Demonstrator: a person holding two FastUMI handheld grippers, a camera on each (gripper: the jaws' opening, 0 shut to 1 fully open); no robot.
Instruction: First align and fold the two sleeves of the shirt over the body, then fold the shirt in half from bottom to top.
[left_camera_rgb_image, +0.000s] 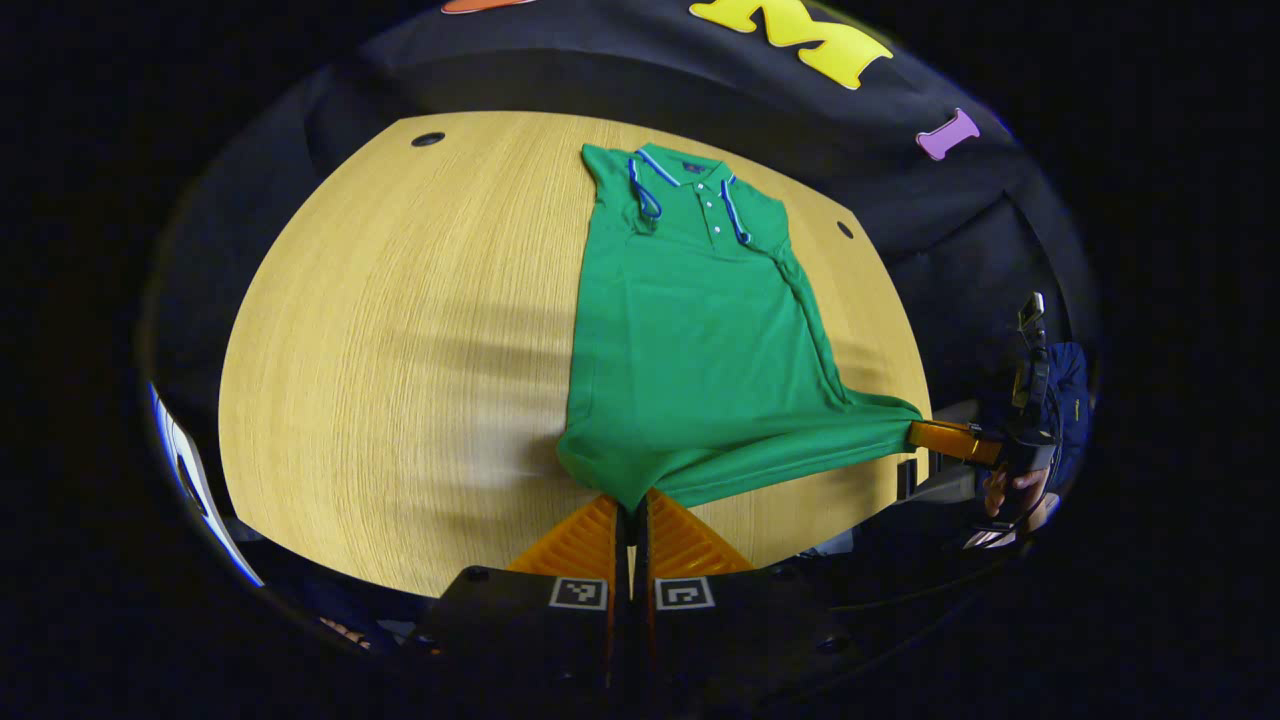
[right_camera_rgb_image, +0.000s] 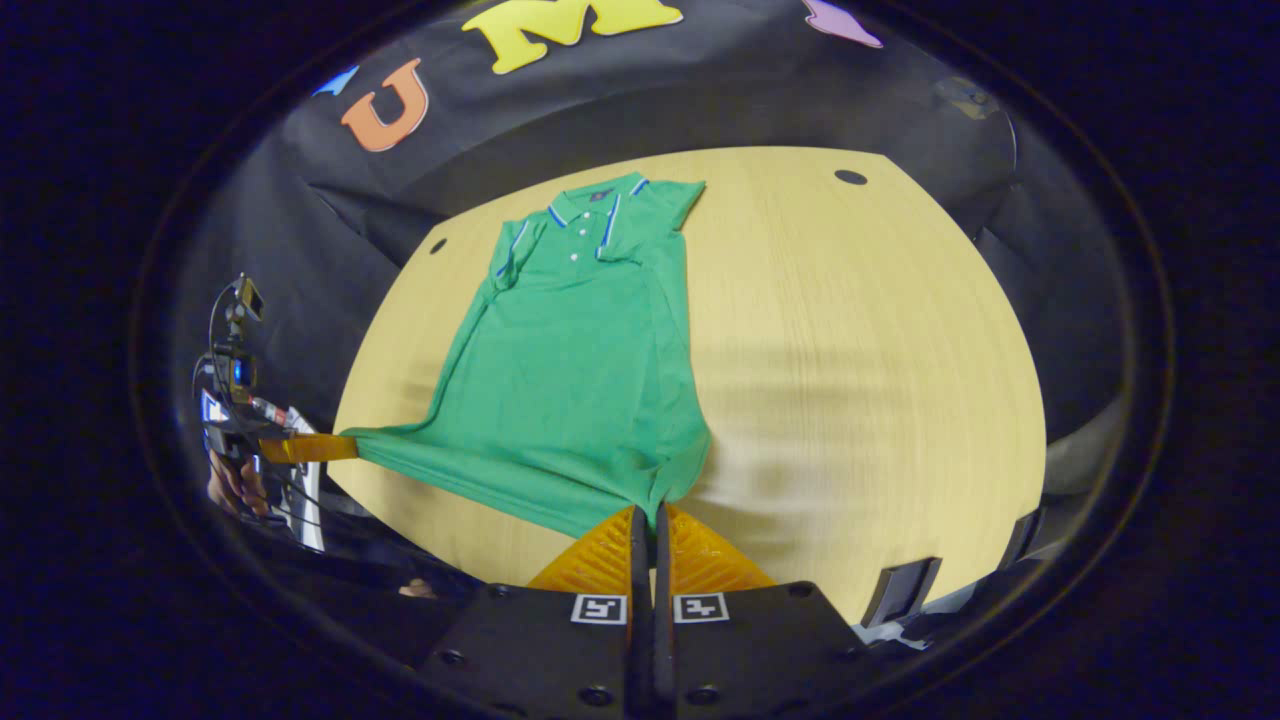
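Shirt: the green polo shirt (left_camera_rgb_image: 690, 330) lies flat on the wooden table (left_camera_rgb_image: 400, 330), collar (left_camera_rgb_image: 685, 175) at the far edge near the booth wall, hem towards the person.
Sleeves: both look tucked in over the body already, so the shirt reads as a long narrow panel; I judge the sleeve stage done.
Left gripper: the left gripper (left_camera_rgb_image: 632, 512) is pinched tight on the near left hem corner, fingers closed with cloth between them.
Right gripper: the right gripper (right_camera_rgb_image: 648, 518) is clamped likewise on the other hem corner; from the left gripper view it sits off at the table's right edge (left_camera_rgb_image: 950, 438), with the hem (left_camera_rgb_image: 780, 465) drawn taut between the two.
Step in hand: this looks like the start of the bottom-to-top fold, both corners gripped and the hem stretched into a straight line.
How to do it well: lift both corners together and level, so the hem stays straight and doesn't sag in the middle.
Carry: travel forward over the body at matching pace, keeping the light tension, and aim the corners at the shoulders just below the collar.
Watch for: the tucked sleeves dragging out, or one corner running ahead and skewing the fold.
Release: only once the hem lies flat and square on the upper body.
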